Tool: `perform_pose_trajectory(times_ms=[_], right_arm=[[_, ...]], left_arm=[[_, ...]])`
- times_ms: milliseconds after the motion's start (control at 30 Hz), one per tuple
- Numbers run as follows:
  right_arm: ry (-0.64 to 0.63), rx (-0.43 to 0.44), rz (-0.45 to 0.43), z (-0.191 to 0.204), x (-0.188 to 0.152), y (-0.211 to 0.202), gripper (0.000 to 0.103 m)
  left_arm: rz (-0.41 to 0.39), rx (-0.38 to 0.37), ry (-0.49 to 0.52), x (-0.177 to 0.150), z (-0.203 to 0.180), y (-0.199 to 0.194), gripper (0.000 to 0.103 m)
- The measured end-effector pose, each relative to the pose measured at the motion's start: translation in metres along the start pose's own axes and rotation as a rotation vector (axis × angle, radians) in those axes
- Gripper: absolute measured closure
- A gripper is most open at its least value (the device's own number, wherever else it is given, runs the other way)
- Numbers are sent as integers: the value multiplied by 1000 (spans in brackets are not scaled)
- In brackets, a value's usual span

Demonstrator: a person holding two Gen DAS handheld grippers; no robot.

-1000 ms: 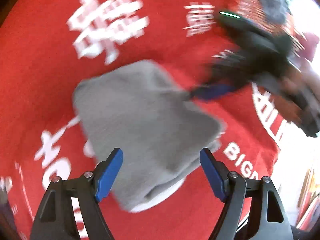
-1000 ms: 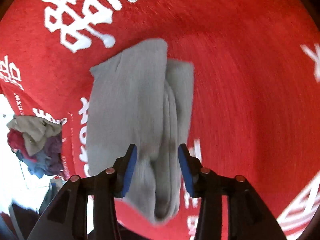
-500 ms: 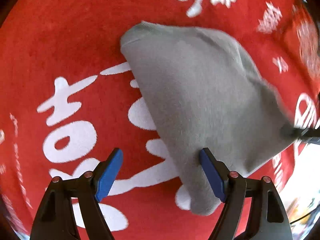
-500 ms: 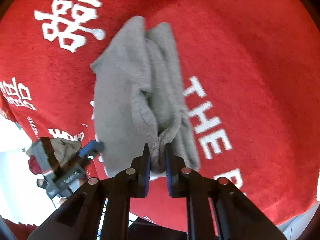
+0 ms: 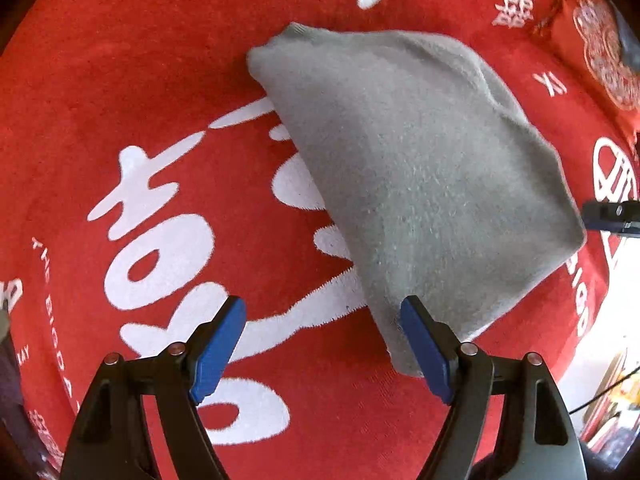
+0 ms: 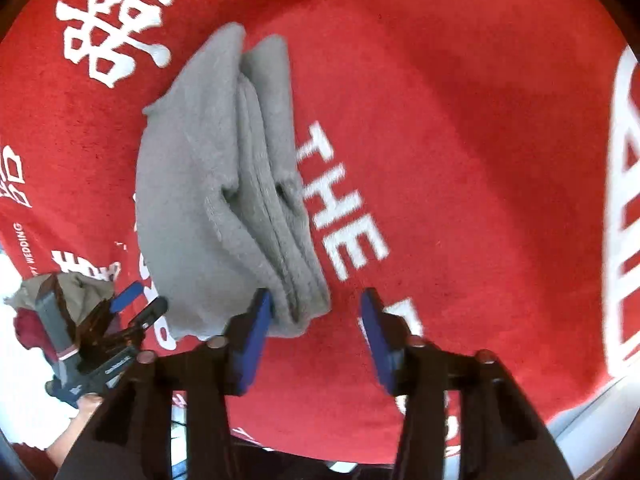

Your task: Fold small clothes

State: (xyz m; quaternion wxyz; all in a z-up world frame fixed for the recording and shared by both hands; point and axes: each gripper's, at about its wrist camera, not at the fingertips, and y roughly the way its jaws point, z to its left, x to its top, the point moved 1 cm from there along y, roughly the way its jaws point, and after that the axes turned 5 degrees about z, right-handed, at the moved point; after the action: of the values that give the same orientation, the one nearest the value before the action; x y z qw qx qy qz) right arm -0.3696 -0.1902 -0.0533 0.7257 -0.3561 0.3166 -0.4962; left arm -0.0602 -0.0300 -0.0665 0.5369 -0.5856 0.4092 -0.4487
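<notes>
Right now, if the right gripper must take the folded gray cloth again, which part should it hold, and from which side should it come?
Probably the stacked end of the gray cloth nearest the right gripper, where the layered edges meet. Come in low from that near end, along the red mat, with the open jaws straddling all layers. The bundle is thick there, so one pinch should hold every fold together.

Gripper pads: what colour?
Blue, on black arms. Clearest in the left wrist view, on the left gripper; the right gripper has the same.
</notes>
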Motion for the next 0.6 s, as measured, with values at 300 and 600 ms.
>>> perform_pose_trajectory(times_ms=[300, 600], right_arm=[[-51, 61, -87, 29, 106, 3, 51], [-174, -48, -46, 56, 143, 33, 95]], left_arm=[[-28, -53, -107, 33, -16, 7, 22], [41, -90, -163, 16, -34, 46, 14]])
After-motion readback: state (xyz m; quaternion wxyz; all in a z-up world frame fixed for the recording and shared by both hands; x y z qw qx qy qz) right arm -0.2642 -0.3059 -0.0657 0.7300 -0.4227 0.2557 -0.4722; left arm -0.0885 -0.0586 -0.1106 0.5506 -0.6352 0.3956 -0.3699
